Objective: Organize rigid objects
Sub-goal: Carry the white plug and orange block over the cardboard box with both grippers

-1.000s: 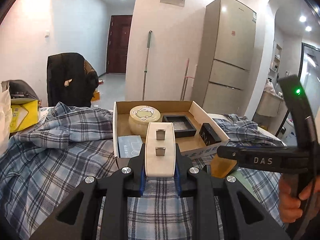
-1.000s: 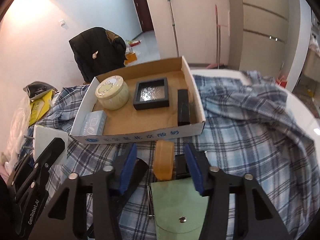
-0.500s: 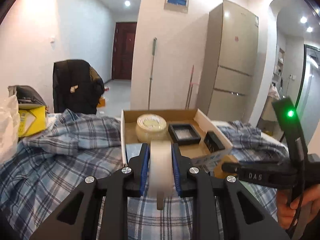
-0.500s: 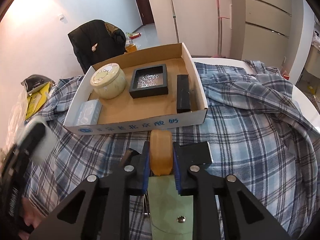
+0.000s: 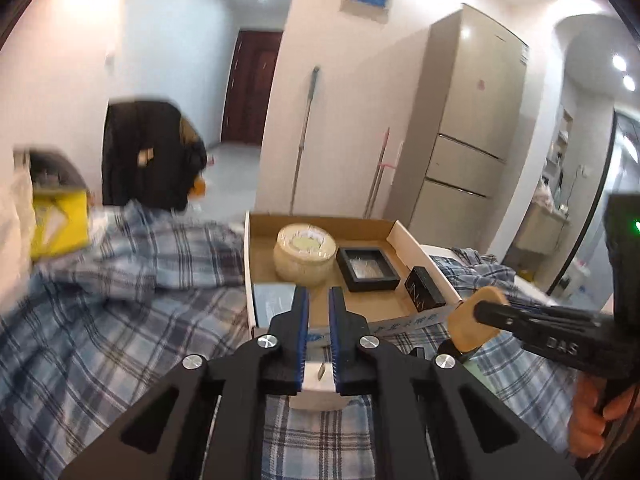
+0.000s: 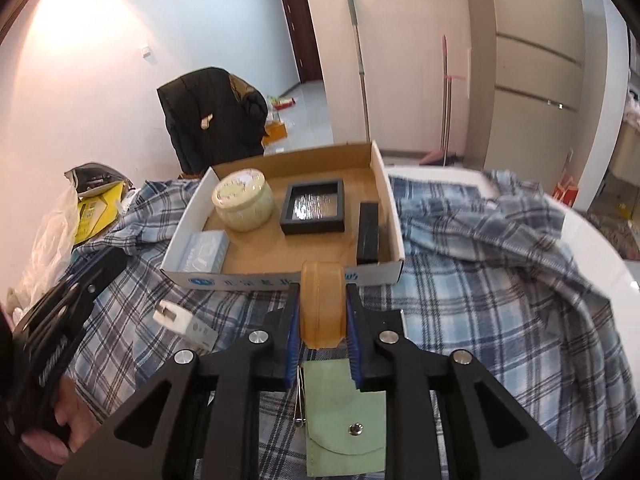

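While both claws grip: carry each piece over the near wall.
Left gripper (image 5: 319, 312): pinching white charger (image 5: 318, 376).
Right gripper (image 6: 322, 312): pinching amber block (image 6: 322, 308).
Cardboard box (image 6: 394, 216): bare floor near front edge.

The left gripper (image 5: 319, 306) is built of matte black plastic, with blue ribbed pads lining the inner faces of its fingers (image 5: 299, 320) and silver round screw heads set along the frame. The same black body, blue pads and silver screws are seen on the right gripper (image 6: 322, 312). At the right of the left wrist view, white letters "DAS" and a green light are shown on the right gripper's casing, and bare skin of the right hand (image 5: 592, 420) is visible.
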`<state>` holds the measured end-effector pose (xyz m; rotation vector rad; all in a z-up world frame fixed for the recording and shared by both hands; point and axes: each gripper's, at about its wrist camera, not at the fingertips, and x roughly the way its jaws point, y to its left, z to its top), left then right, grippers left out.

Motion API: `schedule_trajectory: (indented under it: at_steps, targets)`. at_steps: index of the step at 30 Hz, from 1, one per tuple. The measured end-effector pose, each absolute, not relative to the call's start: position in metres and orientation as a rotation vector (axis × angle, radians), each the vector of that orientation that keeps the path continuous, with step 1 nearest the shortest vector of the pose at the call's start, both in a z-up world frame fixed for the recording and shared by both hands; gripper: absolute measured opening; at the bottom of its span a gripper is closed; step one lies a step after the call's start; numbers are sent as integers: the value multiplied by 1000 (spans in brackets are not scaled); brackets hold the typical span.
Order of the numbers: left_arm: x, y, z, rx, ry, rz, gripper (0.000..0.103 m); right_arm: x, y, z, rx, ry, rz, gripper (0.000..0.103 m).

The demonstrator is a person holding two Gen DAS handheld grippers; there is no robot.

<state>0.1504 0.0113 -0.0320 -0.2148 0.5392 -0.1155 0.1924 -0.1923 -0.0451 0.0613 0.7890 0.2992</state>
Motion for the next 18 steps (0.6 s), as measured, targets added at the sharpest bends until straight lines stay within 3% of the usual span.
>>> schedule_trajectory:
  at_steps: [1, 3, 5, 7, 9, 13, 18]
  targets:
    - [155, 19, -36, -264, 568, -110, 17, 191, -192, -44, 61, 781, 302, 19]
    - [160, 25, -42, -305, 606, -100, 46, 190, -193, -41, 58, 773, 306, 19]
    - [162, 27, -48, -328, 623, -84, 59, 189, -194, -39, 61, 768, 309, 19]
    - [160, 20, -47, -299, 614, -99, 65, 189, -195, -39, 60, 769, 310, 19]
    - [160, 6, -50, -233, 630, -149, 92, 191, -196, -40, 66, 771, 305, 19]
    - [165, -26, -61, -47, 703, -163, 92, 193, -202, -42, 87, 781, 306, 19]
    - [181, -17, -77, -84, 809, -112, 90, 194, -203, -43, 87, 786, 304, 19]
